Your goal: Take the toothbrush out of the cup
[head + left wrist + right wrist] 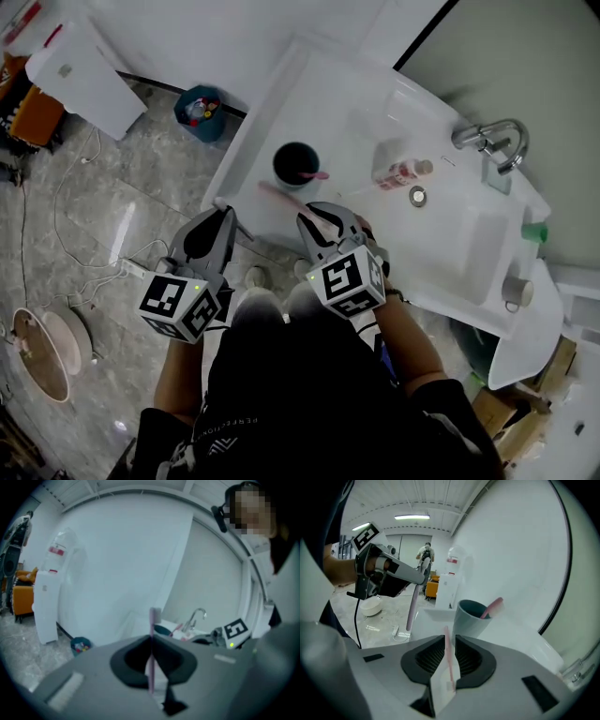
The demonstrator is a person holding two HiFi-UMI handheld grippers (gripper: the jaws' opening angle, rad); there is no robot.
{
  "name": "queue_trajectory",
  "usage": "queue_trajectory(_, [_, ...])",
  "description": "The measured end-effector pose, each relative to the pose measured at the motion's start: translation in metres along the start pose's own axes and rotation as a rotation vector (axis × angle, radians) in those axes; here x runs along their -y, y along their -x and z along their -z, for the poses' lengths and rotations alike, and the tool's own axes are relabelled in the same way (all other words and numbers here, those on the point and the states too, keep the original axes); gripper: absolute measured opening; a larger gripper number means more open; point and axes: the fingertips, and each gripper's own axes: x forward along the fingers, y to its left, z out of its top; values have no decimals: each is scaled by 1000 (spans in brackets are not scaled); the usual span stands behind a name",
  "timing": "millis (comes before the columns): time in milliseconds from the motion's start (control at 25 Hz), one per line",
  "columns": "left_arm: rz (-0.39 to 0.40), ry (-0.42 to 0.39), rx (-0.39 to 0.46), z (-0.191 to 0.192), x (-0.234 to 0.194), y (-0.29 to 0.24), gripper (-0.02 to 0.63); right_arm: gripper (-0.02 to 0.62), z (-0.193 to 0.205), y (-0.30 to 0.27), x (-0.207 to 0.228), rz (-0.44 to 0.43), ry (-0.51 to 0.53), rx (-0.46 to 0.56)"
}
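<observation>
A dark cup (283, 174) (469, 617) stands on the white sink counter (281, 103) with one pink toothbrush (318, 175) (493, 606) leaning in it. My left gripper (225, 217) (152, 641) is off the counter's front edge, shut on a pale lilac toothbrush (153, 623) (412, 604) that stands upright in its jaws. Just in front of the cup, my right gripper (328, 217) (450, 641) has a second pink toothbrush (281, 197) (448, 660) running slantwise through the gap between its jaws, bristles nearest the camera. Room shows beside it, so the pads do not press.
A faucet (492, 141) and drain (417, 196) lie at the right, with a white tube (401, 174) lying beside the basin. A green bottle (534, 232) and a metal cup (514, 292) stand further right. On the floor are a blue bin (199, 108) and cables (103, 272).
</observation>
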Motion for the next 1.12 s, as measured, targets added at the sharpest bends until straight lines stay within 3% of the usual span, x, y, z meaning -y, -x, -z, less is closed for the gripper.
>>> queue_trajectory(240, [59, -30, 7, -12, 10, -9, 18, 74, -2, 14, 19, 57, -161, 59])
queue_trajectory(640, [53, -26, 42, -21, 13, -10, 18, 103, -12, 21, 46, 99, -257, 126])
queue_trajectory(1120, [-28, 6, 46, -14, -1, 0, 18, 135, -35, 8, 59, 61, -235, 177])
